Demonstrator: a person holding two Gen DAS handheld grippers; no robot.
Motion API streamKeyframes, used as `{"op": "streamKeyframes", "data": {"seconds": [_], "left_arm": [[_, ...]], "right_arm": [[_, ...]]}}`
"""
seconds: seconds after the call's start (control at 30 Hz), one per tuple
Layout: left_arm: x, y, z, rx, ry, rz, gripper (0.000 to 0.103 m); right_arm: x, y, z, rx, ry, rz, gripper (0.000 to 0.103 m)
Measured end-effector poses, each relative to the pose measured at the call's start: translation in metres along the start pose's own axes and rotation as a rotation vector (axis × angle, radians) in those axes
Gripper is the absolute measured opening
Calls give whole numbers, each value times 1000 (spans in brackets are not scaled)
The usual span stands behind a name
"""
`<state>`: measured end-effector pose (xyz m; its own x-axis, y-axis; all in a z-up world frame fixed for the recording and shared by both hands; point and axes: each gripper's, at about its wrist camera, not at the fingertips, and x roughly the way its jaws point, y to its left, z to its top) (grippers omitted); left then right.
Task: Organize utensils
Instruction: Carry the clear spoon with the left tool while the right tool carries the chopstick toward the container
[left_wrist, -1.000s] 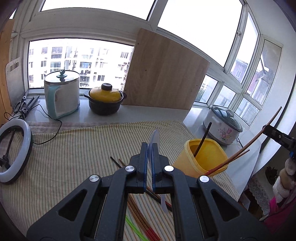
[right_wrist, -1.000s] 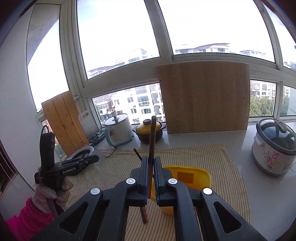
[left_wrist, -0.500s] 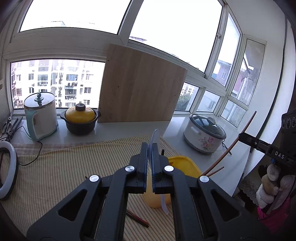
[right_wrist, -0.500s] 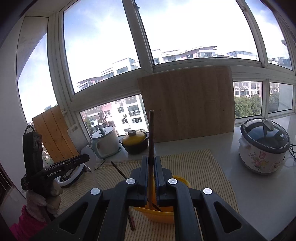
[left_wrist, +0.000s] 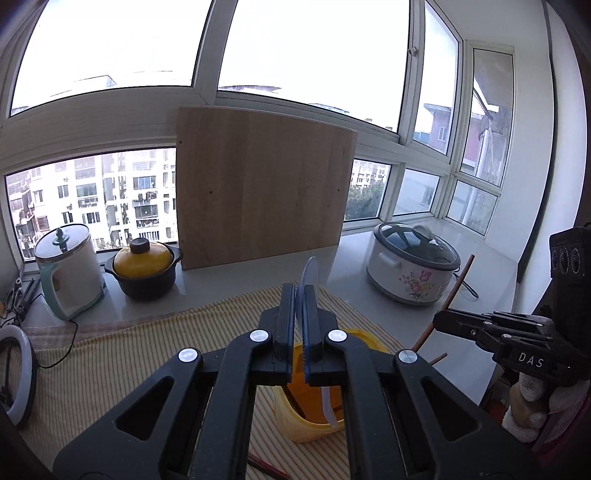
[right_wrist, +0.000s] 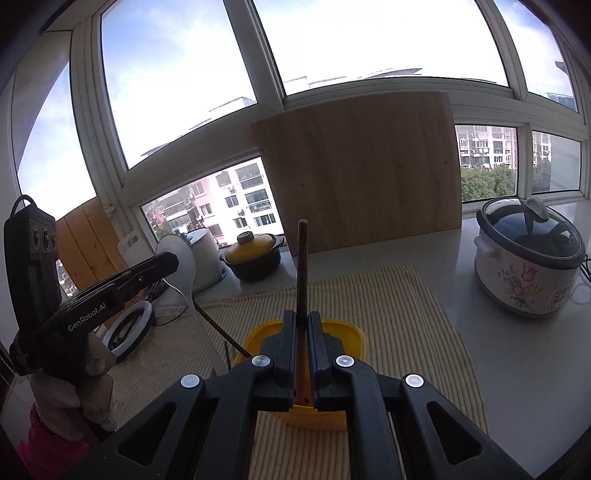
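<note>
Utensils at two grippers above a striped cloth (right_wrist: 399, 314): yellow container (right_wrist: 354, 334) beneath both; left gripper (left_wrist: 299, 321) clamped on a translucent plastic spoon (left_wrist: 309, 275), handle reaching into the container; right gripper (right_wrist: 303, 347) clamped on a brown chopstick (right_wrist: 302, 266), held upright.

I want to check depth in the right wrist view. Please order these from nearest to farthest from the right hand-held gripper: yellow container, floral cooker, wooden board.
1. yellow container, directly below the right hand-held gripper.
2. floral cooker, on the counter at right.
3. wooden board, leaning on the window behind.
</note>
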<state>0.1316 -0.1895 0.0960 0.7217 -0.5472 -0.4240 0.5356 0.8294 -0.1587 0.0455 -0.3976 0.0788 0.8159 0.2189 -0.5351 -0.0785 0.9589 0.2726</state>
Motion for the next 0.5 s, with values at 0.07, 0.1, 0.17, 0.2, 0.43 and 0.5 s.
{"op": "streamKeyframes", "data": {"seconds": [0.07, 0.1, 0.17, 0.2, 0.43, 0.5], "left_arm": [[8, -4, -2, 12, 9, 13, 1], [11, -6, -4, 17, 11, 20, 1], [17, -10, -7, 28, 17, 26, 1], [19, -12, -7, 32, 18, 28, 1], [30, -17, -13, 58, 25, 53, 1], [33, -19, -16, 70, 39, 50, 1]], "right_arm": [[2, -2, -2, 4, 8, 2, 3], [4, -2, -2, 6, 10, 3, 3], [7, -4, -3, 9, 17, 5, 3], [8, -4, -3, 11, 21, 5, 3], [22, -7, -8, 32, 61, 12, 4], [27, -7, -10, 31, 72, 12, 4]]}}
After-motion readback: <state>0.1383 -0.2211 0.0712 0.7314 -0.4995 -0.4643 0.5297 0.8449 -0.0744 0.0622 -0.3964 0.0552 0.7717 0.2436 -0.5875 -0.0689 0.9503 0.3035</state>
